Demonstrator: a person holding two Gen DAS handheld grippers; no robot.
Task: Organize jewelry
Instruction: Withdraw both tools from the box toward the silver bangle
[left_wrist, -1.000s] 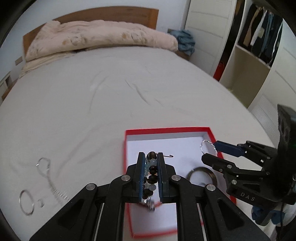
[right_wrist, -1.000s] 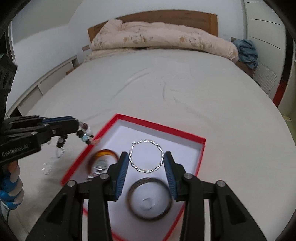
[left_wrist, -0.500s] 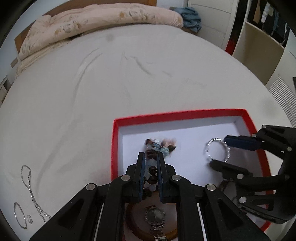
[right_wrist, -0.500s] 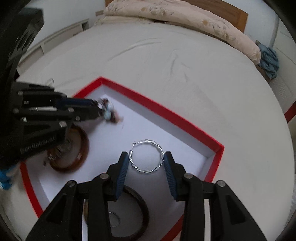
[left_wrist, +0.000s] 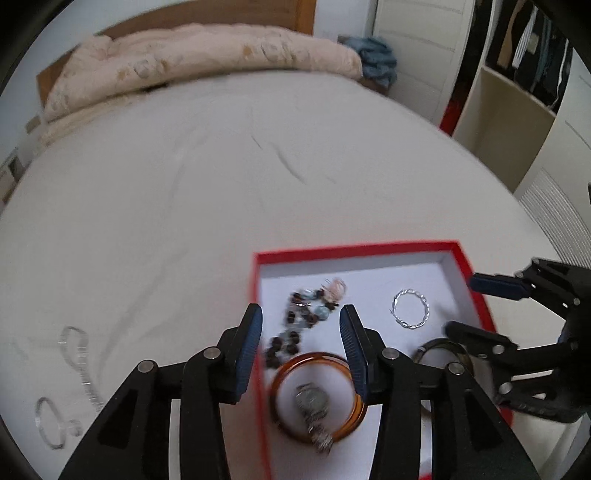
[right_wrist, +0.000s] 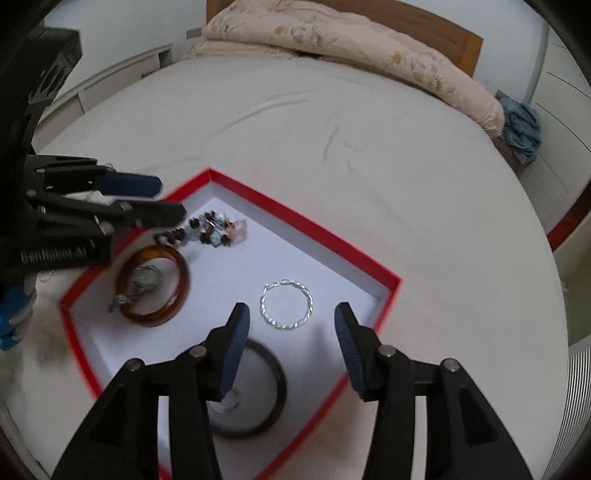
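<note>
A red-rimmed white box lies on the bed. In it are a beaded bracelet, a twisted silver ring, an amber bangle with a watch inside it, and a dark bangle. My left gripper is open and empty above the beads. My right gripper is open and empty just above the silver ring.
A silver chain, a hoop and a small ring lie on the sheet left of the box. A folded beige duvet lies by the headboard. A wardrobe stands to the right.
Both grippers opened. The left let the beaded bracelet drop into the box; the right let the twisted silver ring down onto the box floor. Both lifted back slightly.
</note>
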